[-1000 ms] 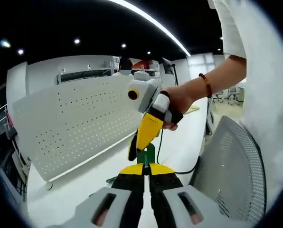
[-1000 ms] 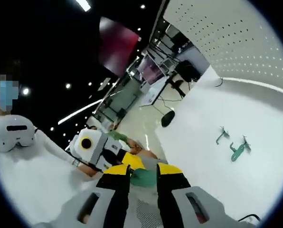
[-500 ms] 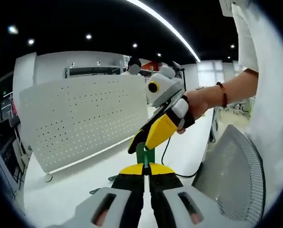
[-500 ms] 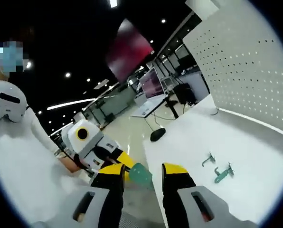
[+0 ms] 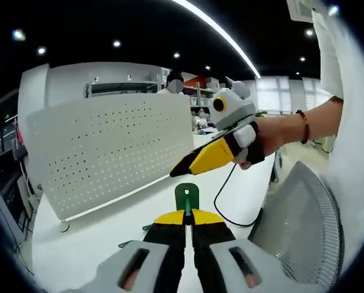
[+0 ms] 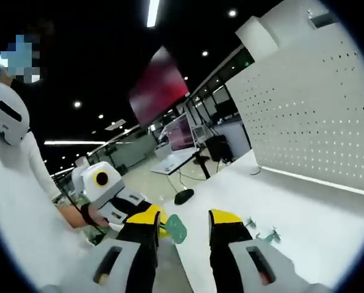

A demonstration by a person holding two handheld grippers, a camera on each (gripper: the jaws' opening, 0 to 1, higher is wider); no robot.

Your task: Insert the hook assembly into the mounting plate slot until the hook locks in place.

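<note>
Currently my left gripper [image 5: 186, 221] has its jaws pinched together on the green hook [image 5: 186, 198]; its rounded tab stands up just past the tips. My right gripper [image 6: 182, 224] has its jaws parted with nothing between them. In the left gripper view it hangs just above and to the right of the hook, apart from it, with my hand [image 5: 259, 135] on it. In the right gripper view the hook's tab sits low by my left jaw, not gripped by it.

The white perforated mounting plate [image 5: 105, 148] stands upright on the white table [image 5: 96, 238], well apart from the hook. Spare green hooks [image 6: 265, 234] lie on the table near the plate's foot. A black cable [image 5: 222, 201] runs across the table on the right.

Judgement: insertion not started.

Risks:
- thin edge grip, so the hook may twist or slip when pushed against the plate
- which slot fits I can't tell from here; wrong angle means jamming, no lock
- freestanding plate may tip or slide if pushed unbraced
</note>
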